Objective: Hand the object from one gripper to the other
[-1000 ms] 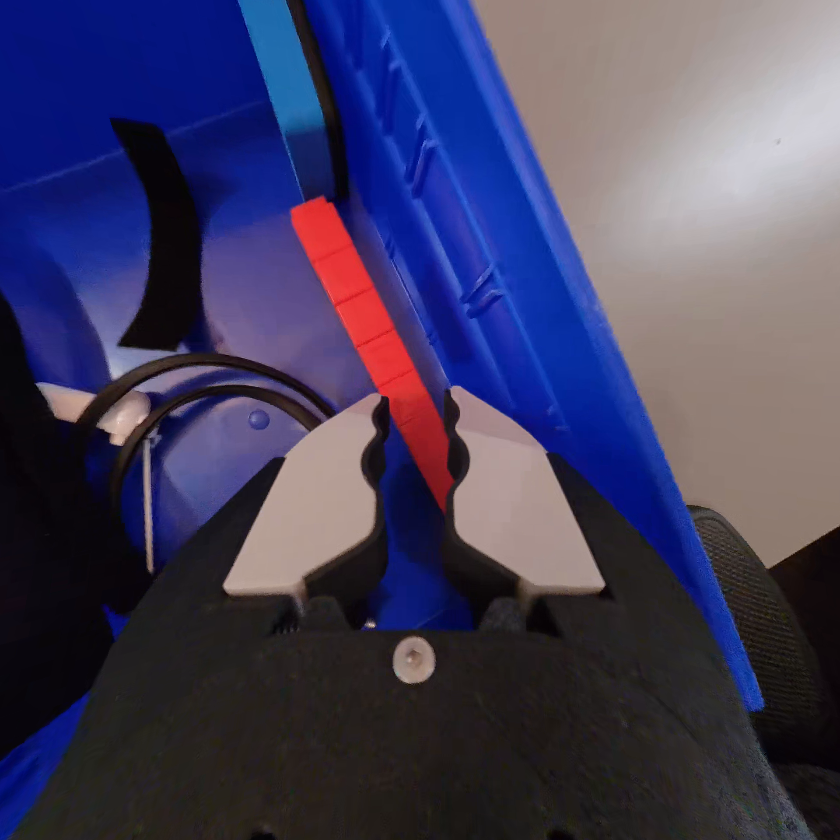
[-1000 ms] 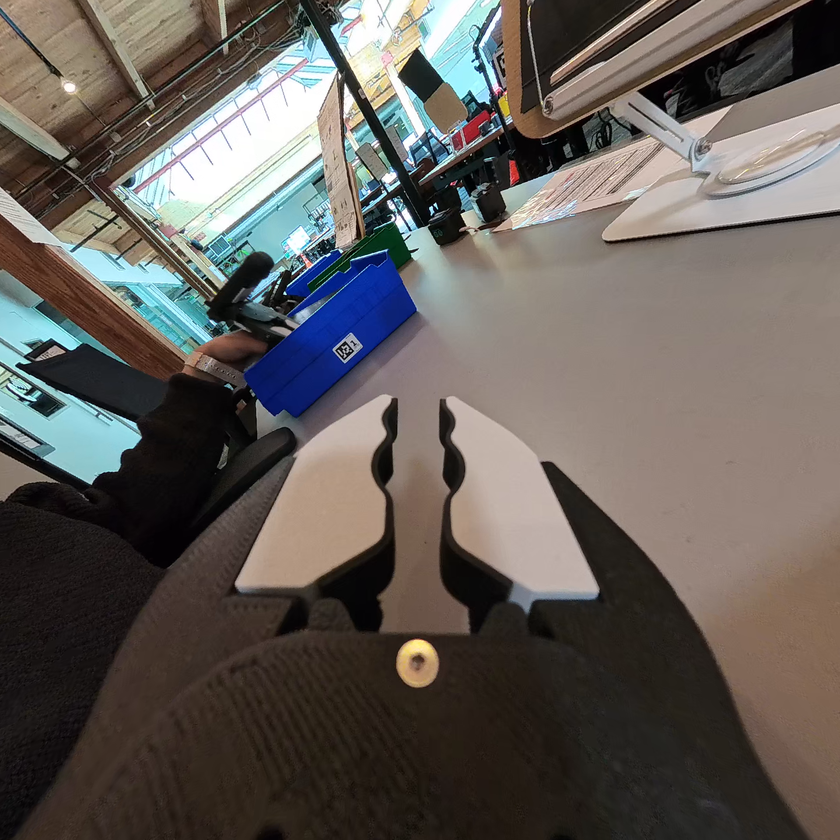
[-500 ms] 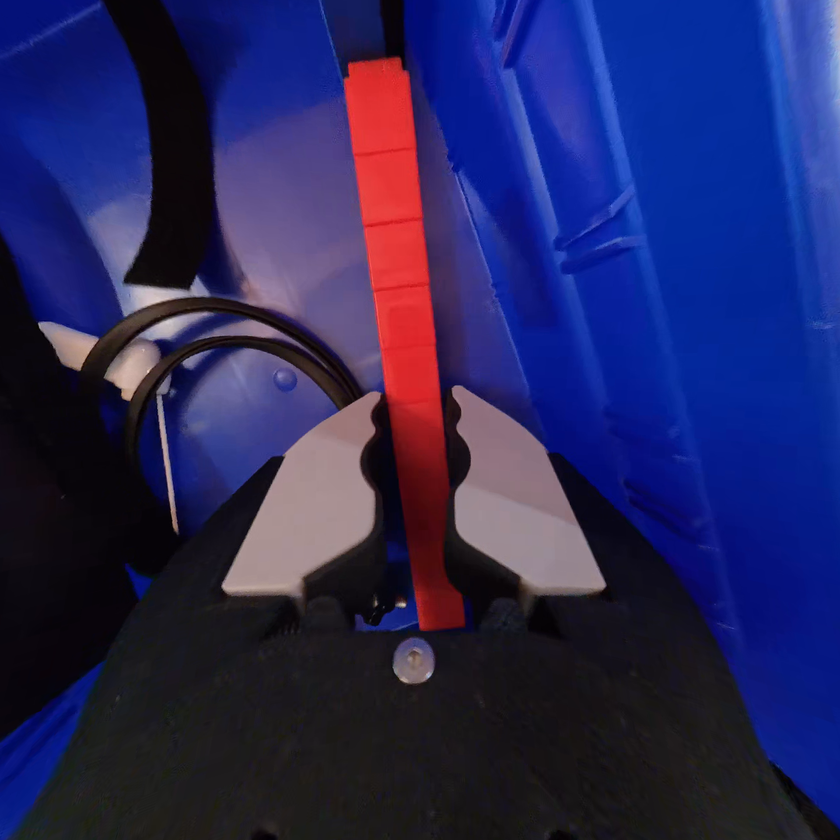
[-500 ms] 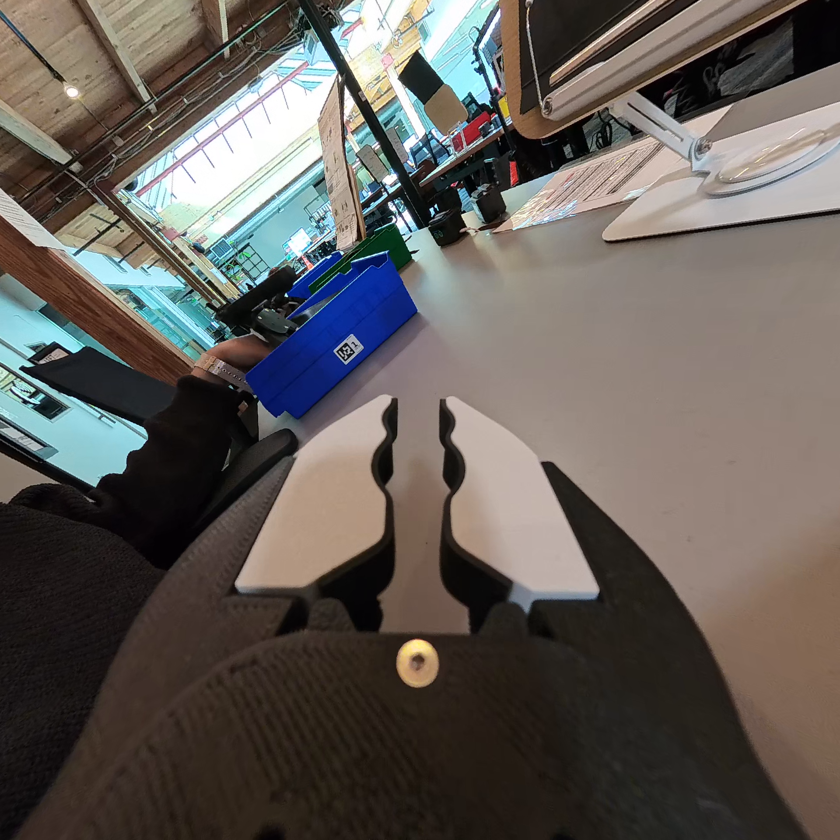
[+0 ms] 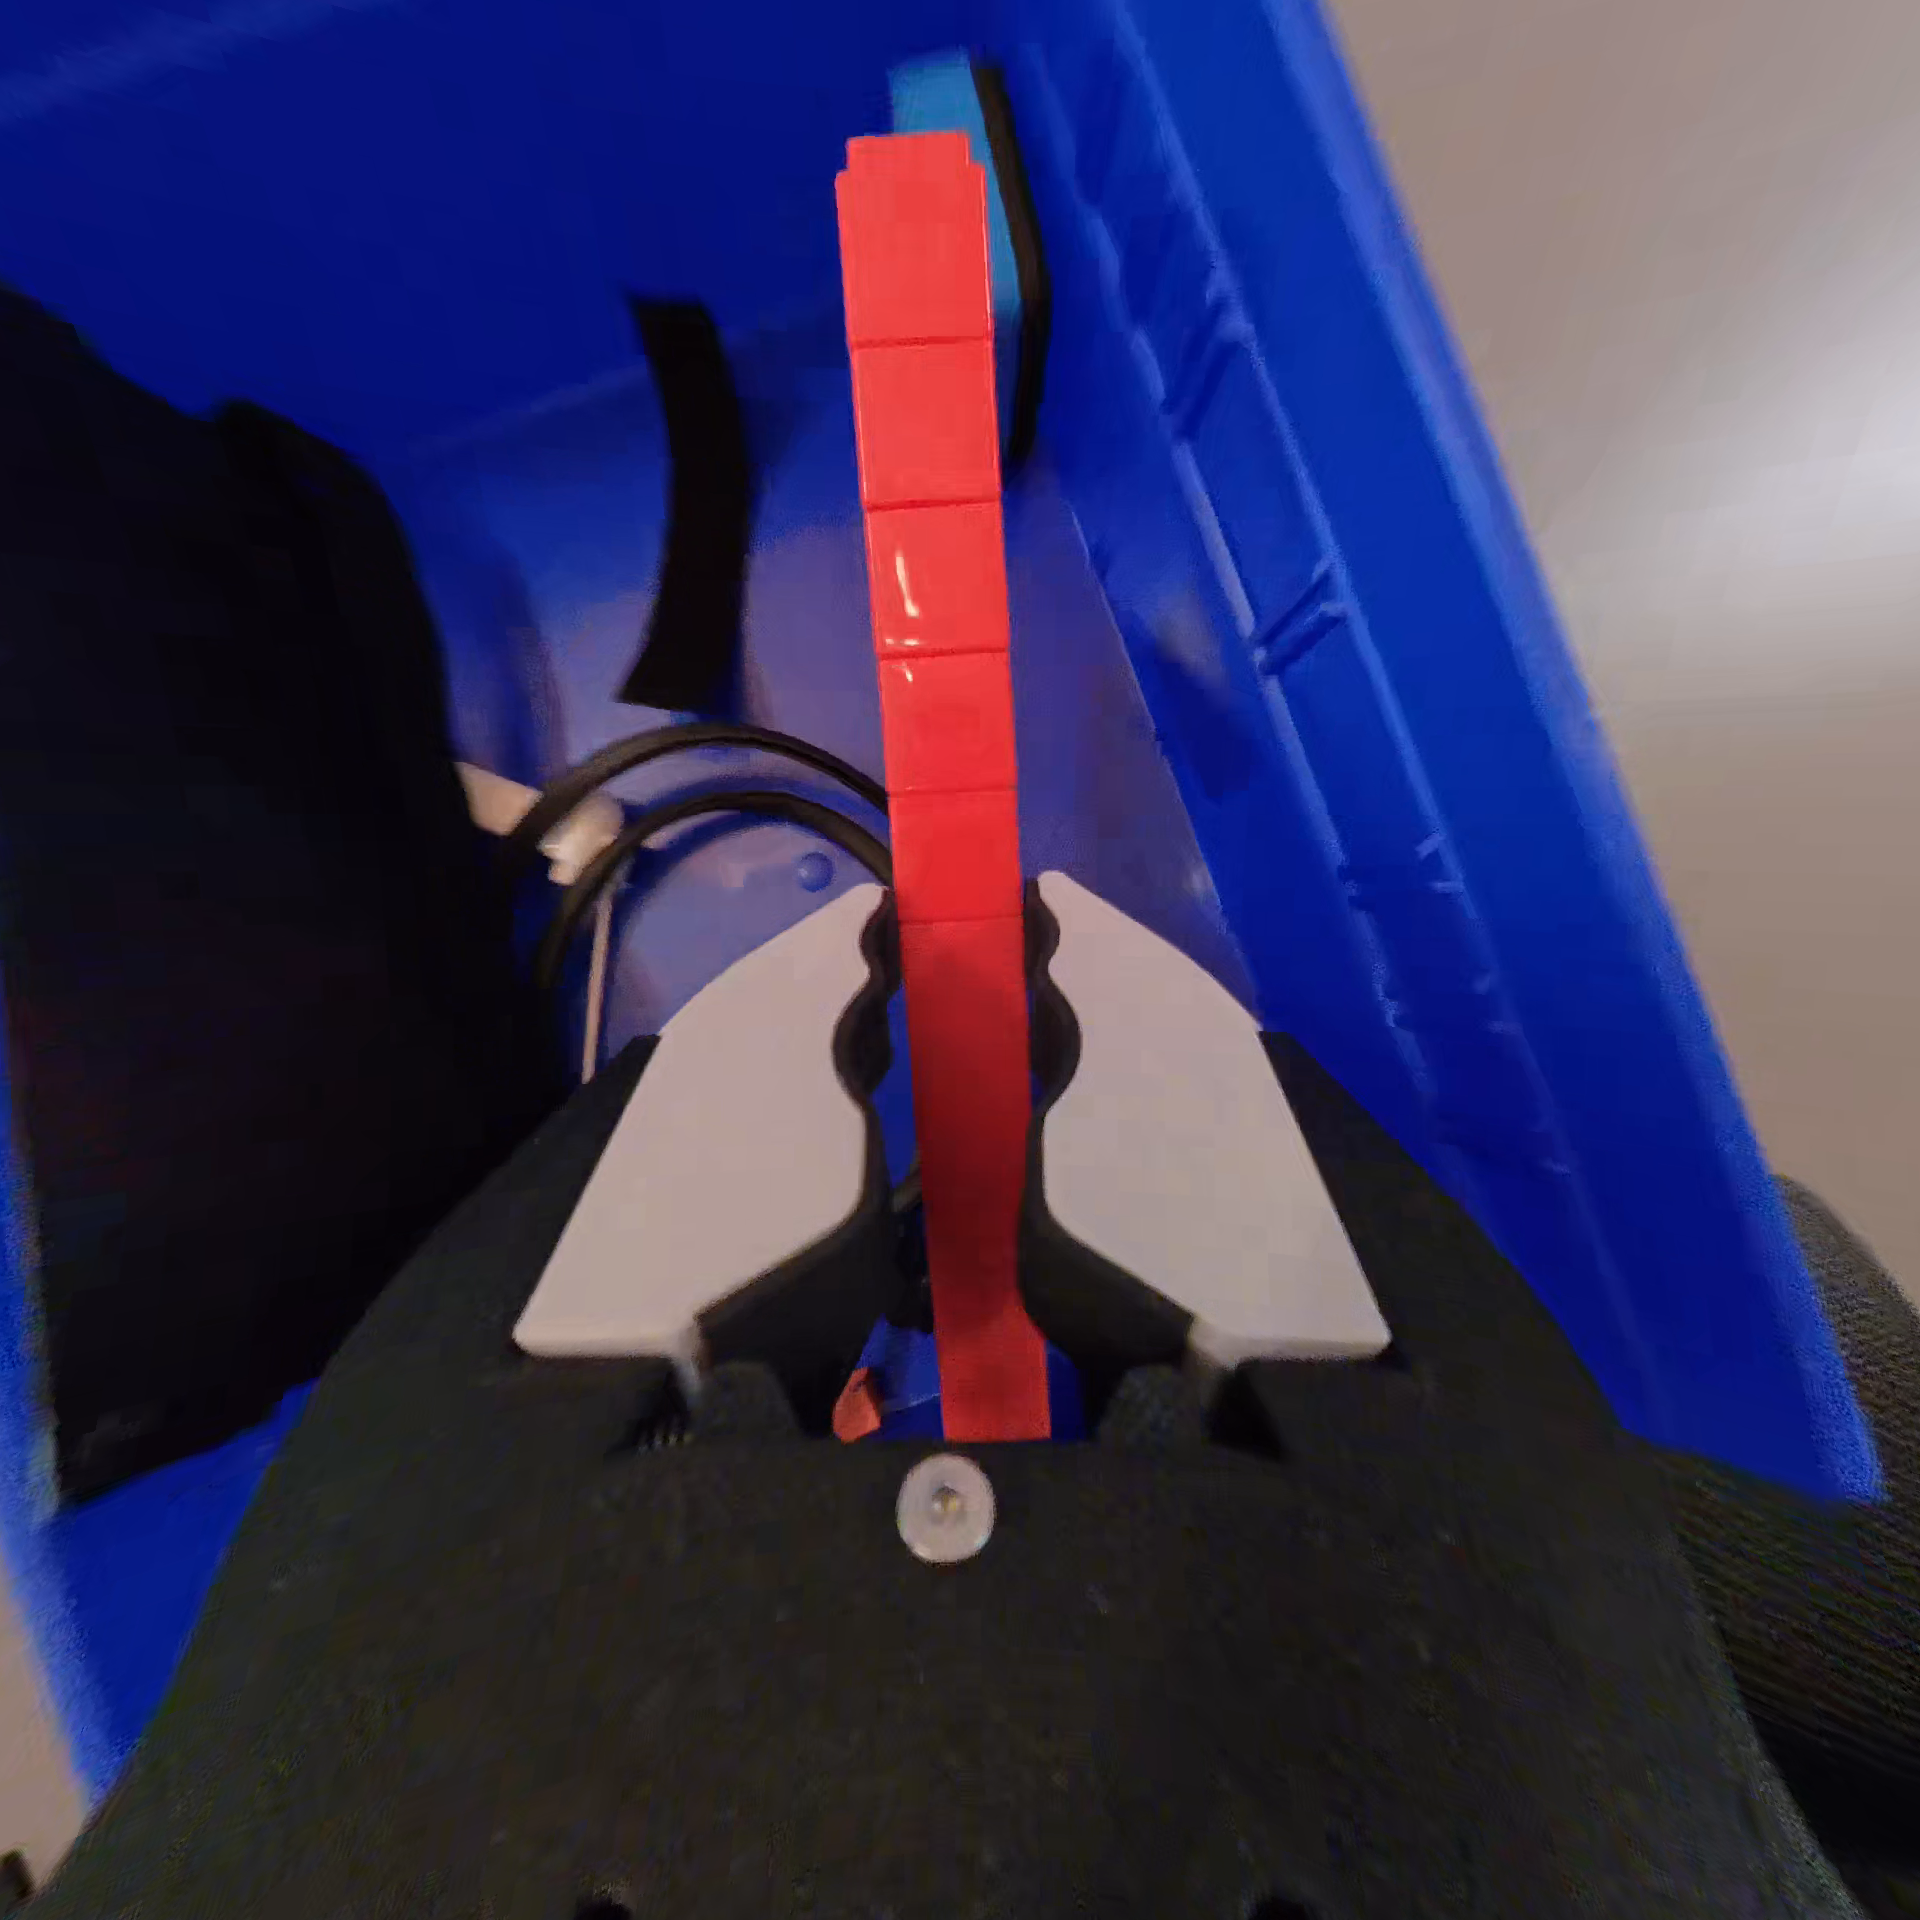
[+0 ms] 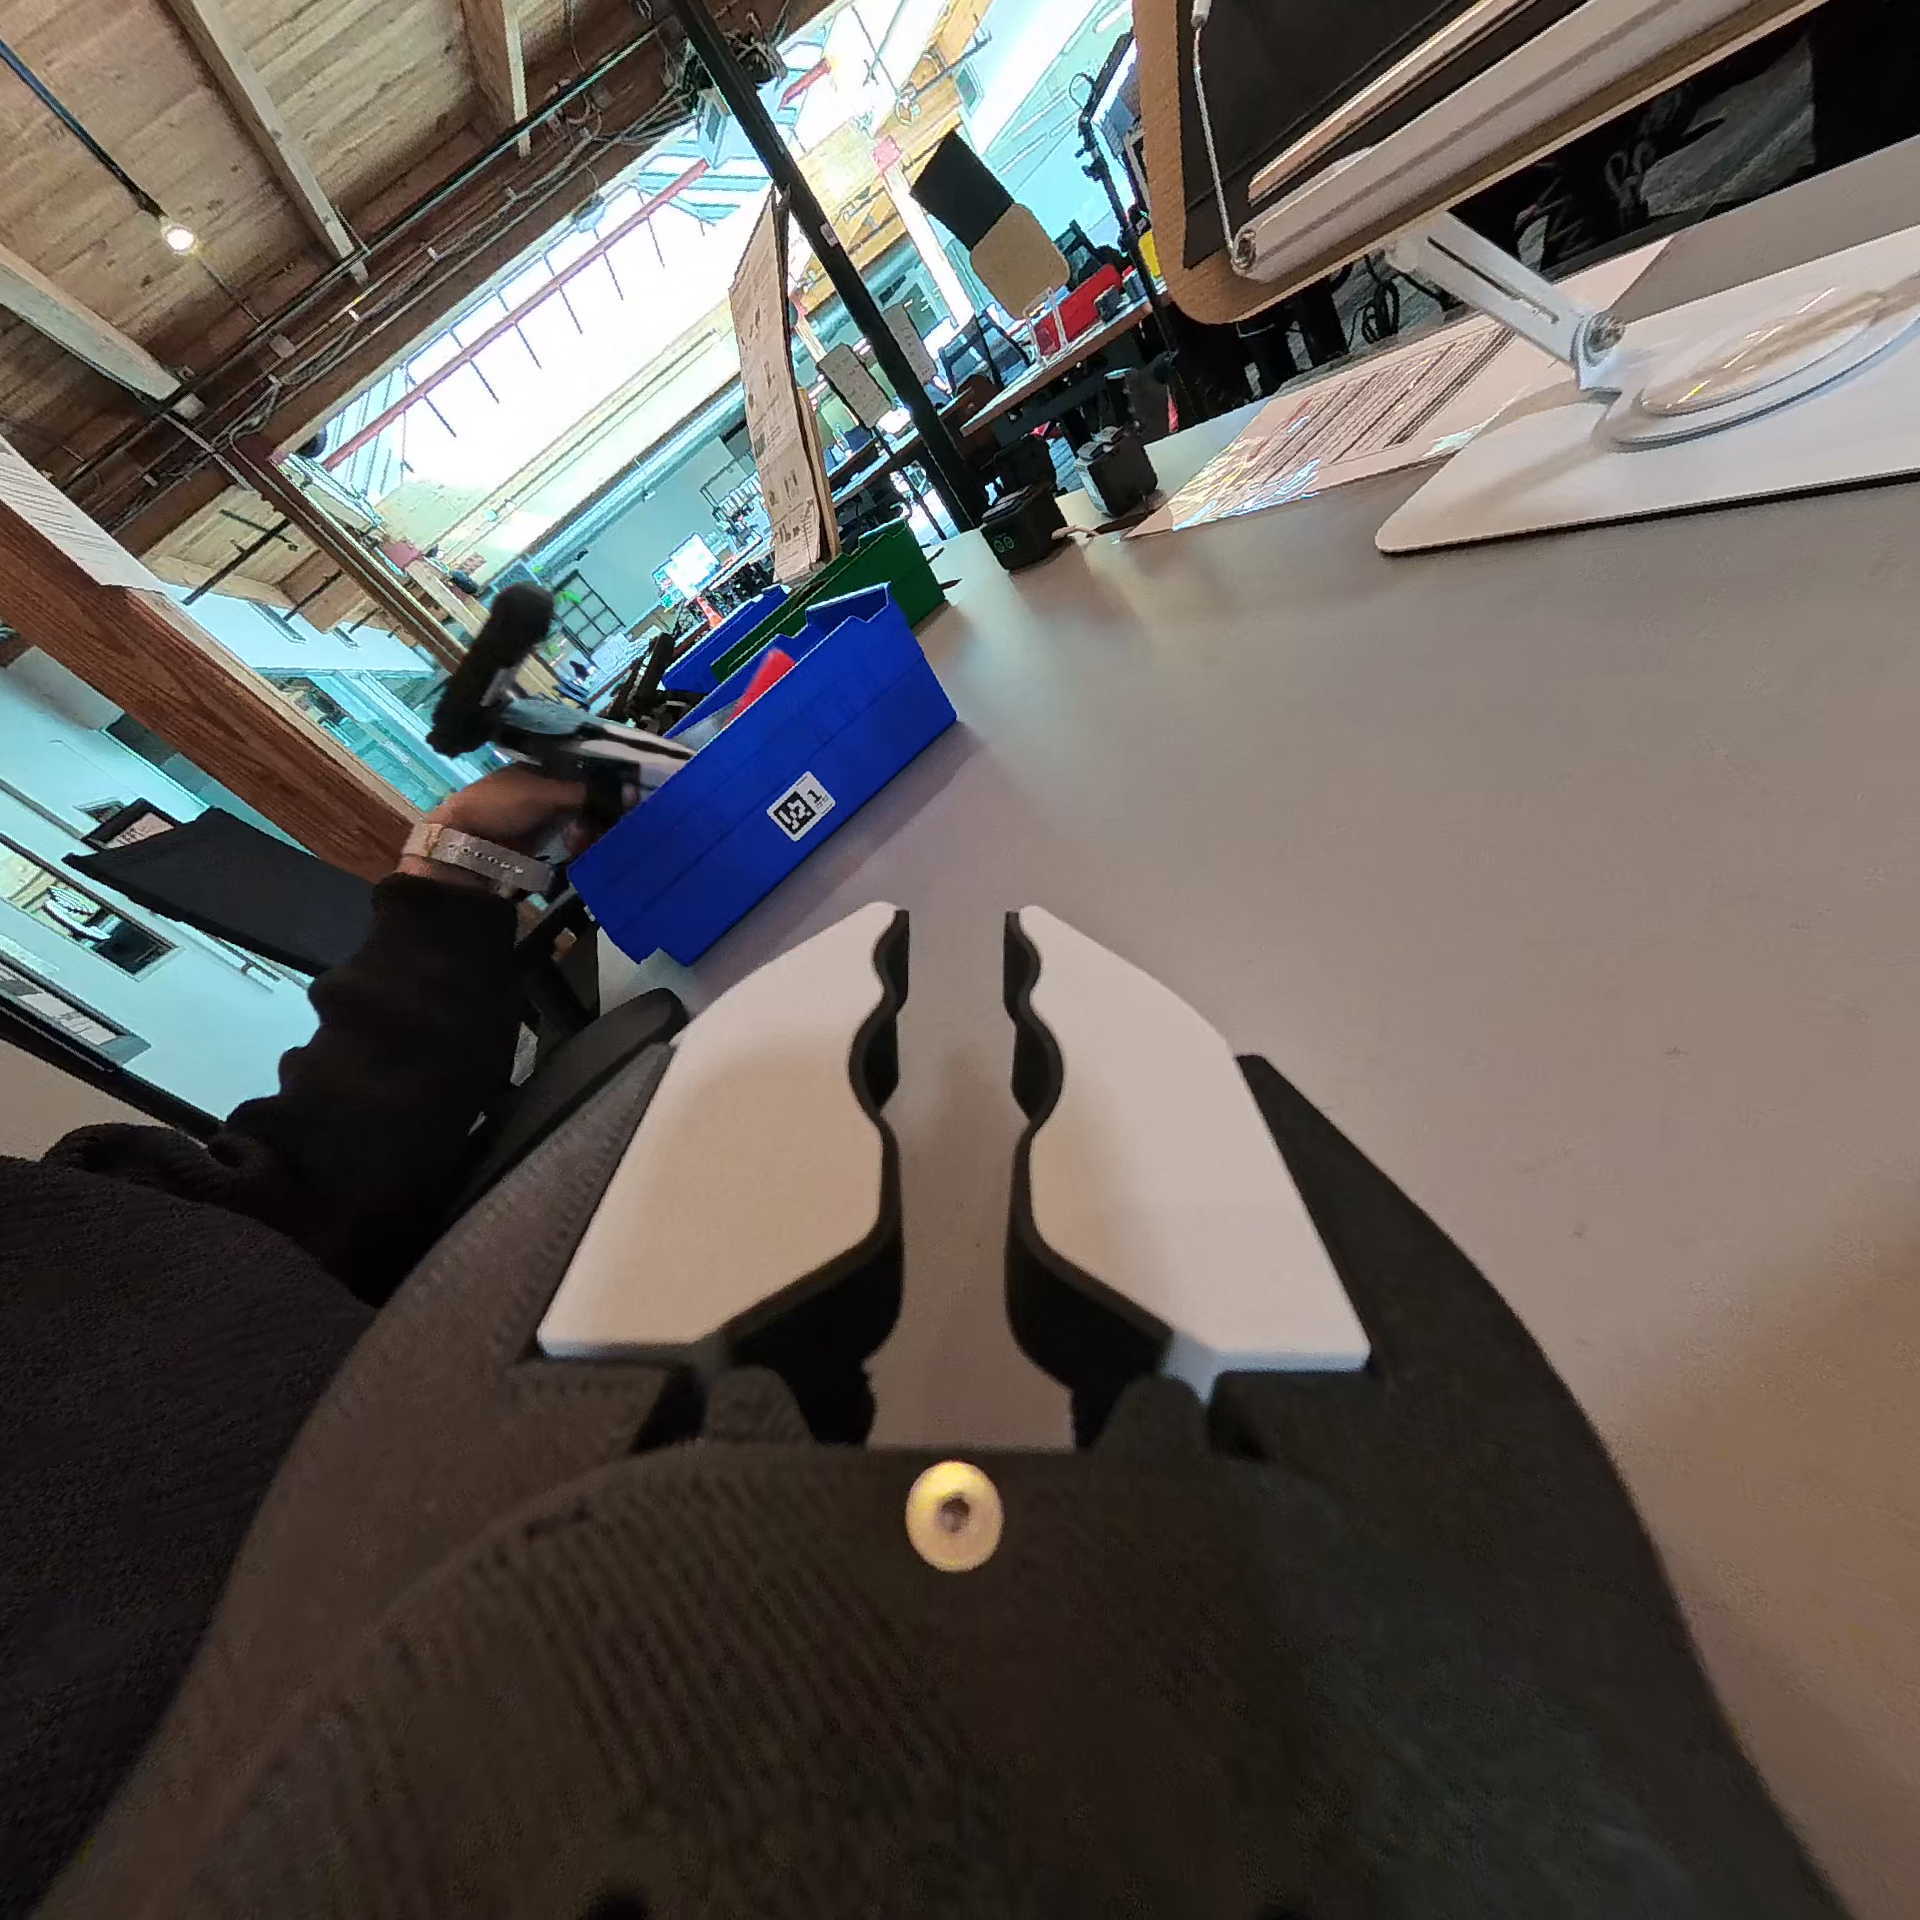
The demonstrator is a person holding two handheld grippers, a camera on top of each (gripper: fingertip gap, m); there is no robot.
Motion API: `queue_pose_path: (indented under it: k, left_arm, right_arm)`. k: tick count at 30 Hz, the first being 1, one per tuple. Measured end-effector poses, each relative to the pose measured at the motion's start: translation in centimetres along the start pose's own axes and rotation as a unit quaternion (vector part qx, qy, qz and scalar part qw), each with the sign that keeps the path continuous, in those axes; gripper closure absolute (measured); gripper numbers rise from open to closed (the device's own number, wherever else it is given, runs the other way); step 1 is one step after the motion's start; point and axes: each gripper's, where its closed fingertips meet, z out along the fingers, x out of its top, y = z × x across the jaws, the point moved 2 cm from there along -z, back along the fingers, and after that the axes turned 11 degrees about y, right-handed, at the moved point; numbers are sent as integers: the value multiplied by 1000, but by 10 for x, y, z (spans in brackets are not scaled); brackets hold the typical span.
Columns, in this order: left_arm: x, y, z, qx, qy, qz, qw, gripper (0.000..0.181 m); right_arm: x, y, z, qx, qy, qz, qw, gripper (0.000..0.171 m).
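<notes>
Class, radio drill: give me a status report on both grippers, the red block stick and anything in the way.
Left gripper closed on red block stick, inside blue bin. Right gripper open, empty, over grey table. Bin wall and black cable close by.

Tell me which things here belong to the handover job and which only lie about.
Job: long red bar of stacked plastic blocks; left gripper, closed on it; right gripper, open, empty.

Lying about: blue plastic bin; looped black cable; green bin; white monitor stand.

Grey table carries blue bin, monitor base.
</notes>
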Motion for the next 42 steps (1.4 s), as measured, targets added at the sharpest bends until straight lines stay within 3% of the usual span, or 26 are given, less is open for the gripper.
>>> queue_pose_path:
  k: [5, 11, 16, 20, 23, 27, 31, 37, 42]
  left_arm:
    - [37, -17, -51, 19, 164, -48, 985, 157]
    - [92, -1, -86, -26, 341, -81, 936, 157]
    - [142, 52, -90, -128, 428, -80, 891, 158]
    - [178, 128, -85, -251, 494, -34, 832, 158]
    - [192, 184, -68, -334, 498, -53, 799, 158]
    - [189, 252, -26, -448, 447, -114, 766, 158]
    - [160, 306, 20, -494, 391, -98, 771, 158]
    - [137, 346, 32, -556, 351, -95, 747, 158]
    - [126, 362, 36, -577, 332, -77, 743, 158]
  right_arm:
    - [0, 0, 0, 1, 2, 3, 1000, 154]
    - [0, 0, 0, 1, 3, 3, 1000, 154]
    - [1, -1, 0, 2, 3, 4, 1000, 154]
    - [1, -3, 0, 6, 3, 1, 1000, 153]
    - [2, -2, 3, 2, 9, -14, 1000, 152]
    - [2, -11, 8, 21, 6, -58, 998, 146]
    - [3, -24, 8, 50, 18, -62, 997, 141]
    - [16, -32, 12, 87, 66, -55, 993, 136]
    - [6, -55, 28, 198, 58, -28, 978, 120]
